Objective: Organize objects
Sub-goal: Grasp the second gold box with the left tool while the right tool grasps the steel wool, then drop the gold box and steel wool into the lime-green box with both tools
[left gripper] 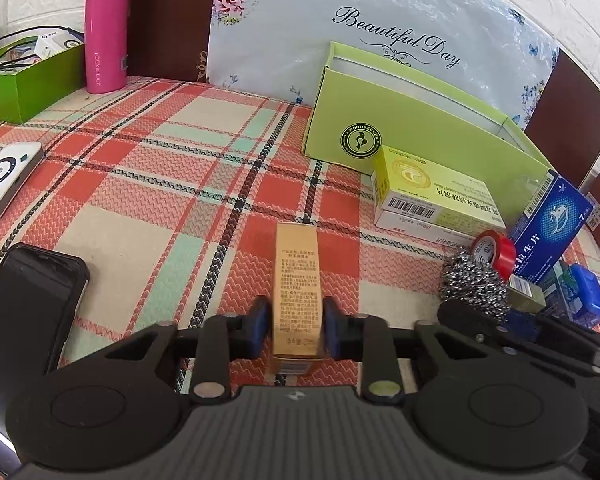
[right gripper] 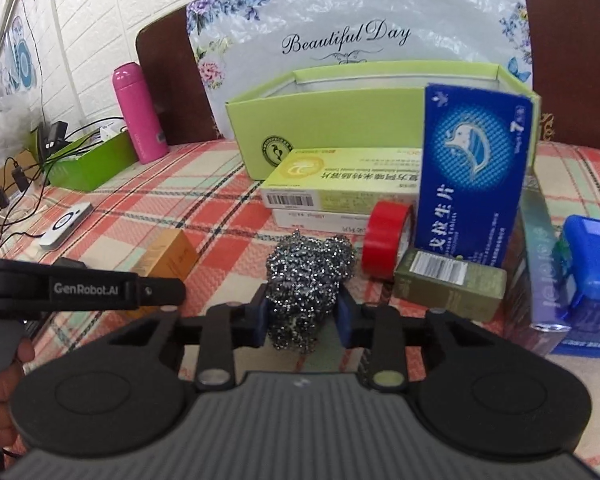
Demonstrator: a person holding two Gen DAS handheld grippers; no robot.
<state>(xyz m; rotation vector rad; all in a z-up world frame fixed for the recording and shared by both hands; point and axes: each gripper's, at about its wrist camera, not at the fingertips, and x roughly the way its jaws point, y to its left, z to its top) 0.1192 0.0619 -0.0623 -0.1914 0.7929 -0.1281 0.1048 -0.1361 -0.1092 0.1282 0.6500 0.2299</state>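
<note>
Green open box [right gripper: 340, 128] interior hidden; darker green box [left gripper: 28, 80] holds cables.

Steel-wool scourer [right gripper: 306, 280]: glittering, rough metal. Gold carton [left gripper: 297, 284]: matt card. Plaid tablecloth [left gripper: 172, 184]: woven, textured. Pink flask [left gripper: 106, 24]: smooth, satin.

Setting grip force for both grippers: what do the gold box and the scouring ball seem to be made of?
Gold box: looks like thin printed cardboard with a slightly metallic sheen, sharp folded edges, printed text on its face.
Scouring ball: looks like coiled steel wire, shown by glinting silver strands in a loose, springy tangle; probably compresses easily.
</note>
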